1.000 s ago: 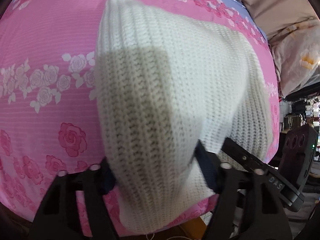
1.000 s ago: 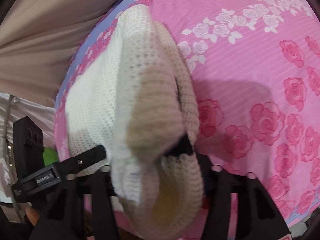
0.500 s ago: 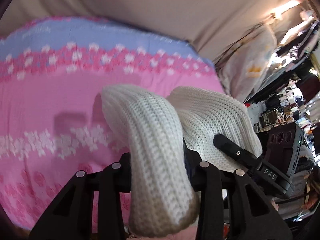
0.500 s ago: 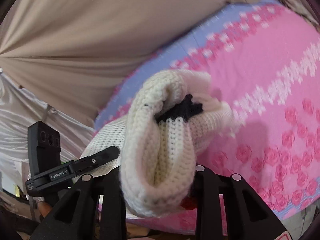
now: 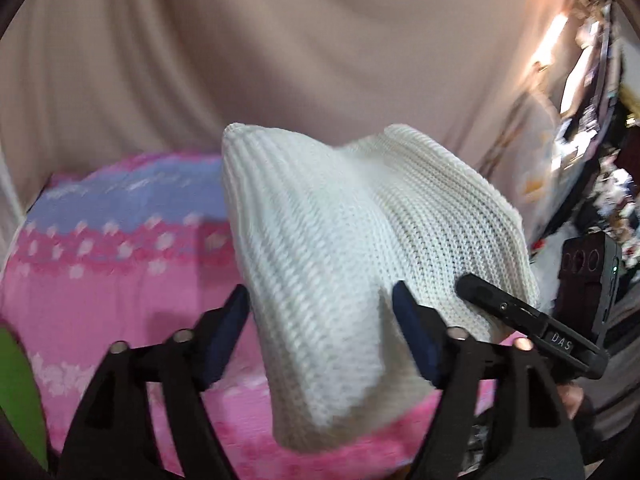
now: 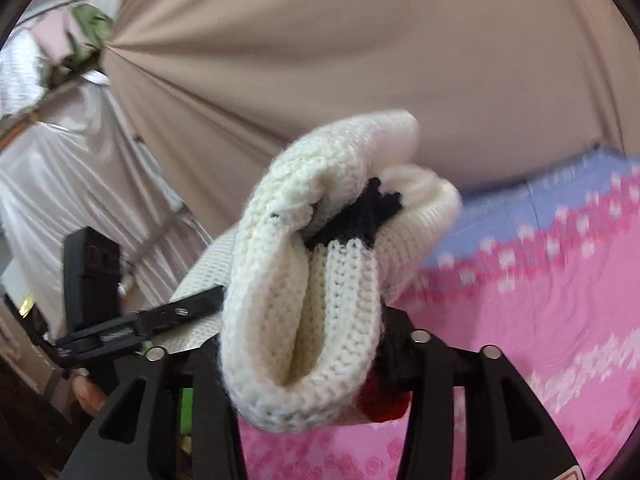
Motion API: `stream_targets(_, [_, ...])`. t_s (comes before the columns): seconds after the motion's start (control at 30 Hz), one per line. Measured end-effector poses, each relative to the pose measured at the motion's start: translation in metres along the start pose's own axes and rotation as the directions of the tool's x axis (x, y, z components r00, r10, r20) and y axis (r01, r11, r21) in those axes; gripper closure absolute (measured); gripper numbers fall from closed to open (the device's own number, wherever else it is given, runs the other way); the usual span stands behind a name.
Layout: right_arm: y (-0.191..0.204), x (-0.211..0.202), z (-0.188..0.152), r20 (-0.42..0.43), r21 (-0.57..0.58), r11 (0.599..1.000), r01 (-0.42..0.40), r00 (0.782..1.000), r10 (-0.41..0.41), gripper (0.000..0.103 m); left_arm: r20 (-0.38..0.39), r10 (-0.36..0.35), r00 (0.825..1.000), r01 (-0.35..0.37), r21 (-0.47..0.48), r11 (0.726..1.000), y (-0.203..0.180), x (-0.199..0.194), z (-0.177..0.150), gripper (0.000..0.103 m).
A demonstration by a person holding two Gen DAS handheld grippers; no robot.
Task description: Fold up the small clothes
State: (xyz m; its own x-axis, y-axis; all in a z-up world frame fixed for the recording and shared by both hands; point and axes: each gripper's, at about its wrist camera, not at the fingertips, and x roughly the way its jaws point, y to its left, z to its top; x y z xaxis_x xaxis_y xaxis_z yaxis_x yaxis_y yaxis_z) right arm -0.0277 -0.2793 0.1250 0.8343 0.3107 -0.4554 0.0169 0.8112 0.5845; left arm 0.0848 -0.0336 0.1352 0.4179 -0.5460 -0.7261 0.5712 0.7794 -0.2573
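Note:
A white knitted sweater (image 5: 360,220) hangs in the air over the pink rose-print bedspread (image 5: 100,304), stretched between both grippers. In the left wrist view its bunched edge lies between the blue pads (image 5: 224,332) of my left gripper (image 5: 320,296). Those jaws are opening and stand wide, no longer squeezing the knit. In the right wrist view my right gripper (image 6: 304,320) has a thick fold of the sweater (image 6: 296,320) wedged between its fingers, with a black knitted patch (image 6: 360,216) showing at the top. Its jaws are opening, and the cloth hides the pads.
A beige curtain (image 5: 280,40) hangs behind the bed and fills the upper half of both views. Cluttered shelves (image 5: 600,120) stand at the right. A white satin drape (image 6: 60,180) hangs at the left. Something green (image 5: 16,392) shows at the left edge.
Both grippers rose and tilted up, lifting the sweater off the bedspread, so the curtain now fills the background. The left jaws squeezed the knit, then spread wide.

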Motion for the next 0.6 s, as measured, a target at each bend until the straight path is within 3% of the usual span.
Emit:
stream_targets(0.07, [-0.038,0.042,-0.046,-0.103,0.038,0.994,0.098,0.99,-0.093,0.049,-0.09,0.087,0.992,-0.091,-0.032,0.995,0.031,0.041,-0.039,0.027])
stream_targets(0.13, [-0.075,0.074,-0.093,-0.237,0.06,0.966,0.25,0.944,-0.229,0.052,-0.233,0.178,0.956,-0.206,-0.099,0.974,0.065,0.079,-0.086,0.034])
stream_targets(0.17, [-0.086,0.083,-0.111,-0.289,0.069,0.951,0.3,0.919,-0.269,0.06,-0.29,0.168,0.942,-0.221,-0.161,0.962,0.079,0.09,-0.108,0.036])
stream_targets(0.2, [-0.095,0.086,-0.127,-0.333,0.083,0.938,0.336,0.897,-0.291,0.063,-0.303,0.131,0.944,-0.205,-0.228,0.952,0.087,0.09,-0.123,0.036])
stream_targets(0.23, [-0.1,0.082,-0.135,-0.348,0.123,0.934,0.335,0.896,-0.275,0.064,-0.294,0.115,0.949,-0.196,-0.262,0.945,0.089,0.088,-0.13,0.035])
stream_targets(0.27, [-0.101,0.075,-0.135,-0.333,0.164,0.936,0.311,0.911,-0.244,0.064,-0.278,0.11,0.954,-0.188,-0.274,0.943,0.088,0.085,-0.133,0.035])
stream_targets(0.37, [-0.092,0.073,-0.114,-0.288,0.15,0.945,0.29,0.927,-0.239,0.062,-0.245,0.122,0.962,-0.186,-0.254,0.949,0.077,0.084,-0.127,0.029])
stream_targets(0.4, [-0.088,0.079,-0.104,-0.29,0.131,0.95,0.285,0.927,-0.238,0.059,-0.237,0.124,0.964,-0.181,-0.24,0.954,0.071,0.086,-0.124,0.027])
stream_targets(0.43, [-0.085,0.087,-0.098,-0.298,0.111,0.952,0.284,0.924,-0.24,0.048,-0.233,0.123,0.965,-0.176,-0.221,0.959,0.065,0.088,-0.12,0.026])
stream_targets(0.47, [-0.085,0.098,-0.097,-0.315,0.086,0.954,0.285,0.917,-0.246,0.041,-0.239,0.135,0.962,-0.183,-0.19,0.965,0.055,0.095,-0.118,0.021])
stream_targets(0.53, [-0.083,0.118,-0.1,-0.36,0.023,0.957,0.291,0.895,-0.263,0.039,-0.257,0.164,0.953,-0.205,-0.145,0.968,0.043,0.111,-0.12,0.019])
stream_targets(0.6, [-0.089,0.143,-0.113,-0.42,-0.029,0.945,0.326,0.854,-0.308,0.04,-0.315,0.195,0.929,-0.24,-0.113,0.964,0.041,0.13,-0.127,0.02])
